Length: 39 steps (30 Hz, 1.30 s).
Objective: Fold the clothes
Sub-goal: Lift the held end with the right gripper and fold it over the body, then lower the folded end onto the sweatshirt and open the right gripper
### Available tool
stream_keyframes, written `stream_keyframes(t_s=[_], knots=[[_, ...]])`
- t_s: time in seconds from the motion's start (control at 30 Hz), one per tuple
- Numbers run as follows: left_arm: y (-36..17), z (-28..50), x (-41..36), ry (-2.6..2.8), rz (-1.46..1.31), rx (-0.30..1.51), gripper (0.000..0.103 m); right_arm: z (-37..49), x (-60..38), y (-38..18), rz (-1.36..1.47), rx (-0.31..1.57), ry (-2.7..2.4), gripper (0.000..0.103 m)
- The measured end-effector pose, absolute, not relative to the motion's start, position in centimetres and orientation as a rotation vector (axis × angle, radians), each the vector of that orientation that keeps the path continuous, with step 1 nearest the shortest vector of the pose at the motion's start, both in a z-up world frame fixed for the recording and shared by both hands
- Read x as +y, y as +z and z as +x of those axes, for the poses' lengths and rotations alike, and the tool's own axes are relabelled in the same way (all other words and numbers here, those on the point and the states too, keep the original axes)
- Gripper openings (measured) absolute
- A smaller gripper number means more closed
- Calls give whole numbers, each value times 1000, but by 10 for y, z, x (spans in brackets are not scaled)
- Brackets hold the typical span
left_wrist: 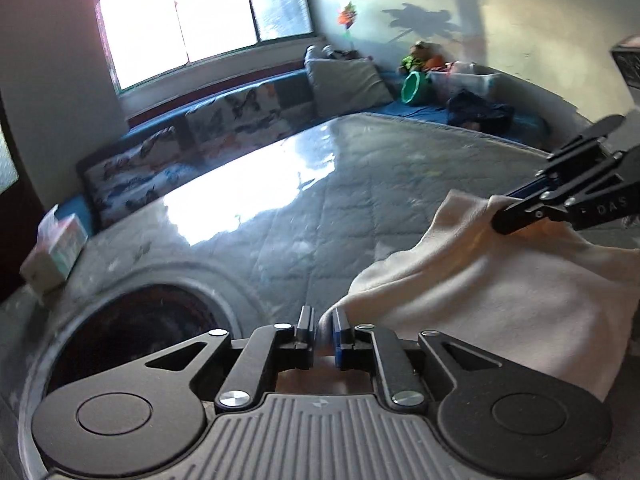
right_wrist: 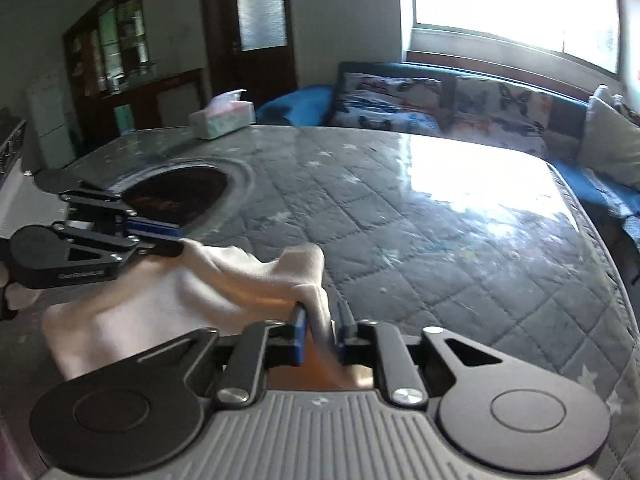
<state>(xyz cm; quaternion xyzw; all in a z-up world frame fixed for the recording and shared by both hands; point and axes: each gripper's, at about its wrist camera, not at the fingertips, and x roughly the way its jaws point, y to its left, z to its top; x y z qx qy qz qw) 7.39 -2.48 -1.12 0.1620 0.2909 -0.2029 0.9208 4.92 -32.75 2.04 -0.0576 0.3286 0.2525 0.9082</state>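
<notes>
Cream, soft cloth point(left_wrist: 480, 292) sags between our two black grippers, its long axis running across from one to the other, above the grey quilted mattress point(right_wrist: 420, 240). Our left gripper point(left_wrist: 324, 322), at the lower centre of its frame, has its jaws narrowly parted with the cloth's edge between the blue pads; we cannot tell whether they press it. Our right gripper point(right_wrist: 322, 320) likewise stands slightly apart around a fold. Both tilt downward. Farther off, a tissue box point(right_wrist: 222, 114) sits at the upper left.

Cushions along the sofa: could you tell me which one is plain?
The grey cushion nearest the green bucket; the other cushions carry butterfly prints.
</notes>
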Motion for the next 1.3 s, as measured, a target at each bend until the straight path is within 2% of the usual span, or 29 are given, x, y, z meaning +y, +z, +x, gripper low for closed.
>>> stream_keyframes(t_s=[0.07,0.3,0.5,0.8,0.9,1.3], knots=[[-10,71,-20,-384,332,586,14,48,-331,21,-110,670,500,23],[14,42,-9,-380,224,569,13,41,-330,37,-67,626,531,22],[9,25,-19,-449,169,615,14,53,-301,27,-54,667,603,22],[-9,29,-7,-415,153,664,14,63,-292,3,-43,700,577,23],[-5,33,-5,-416,128,663,14,61,-297,6,-16,685,570,26],[-12,64,6,-367,61,682,14,47,-339,10,73,671,482,26]])
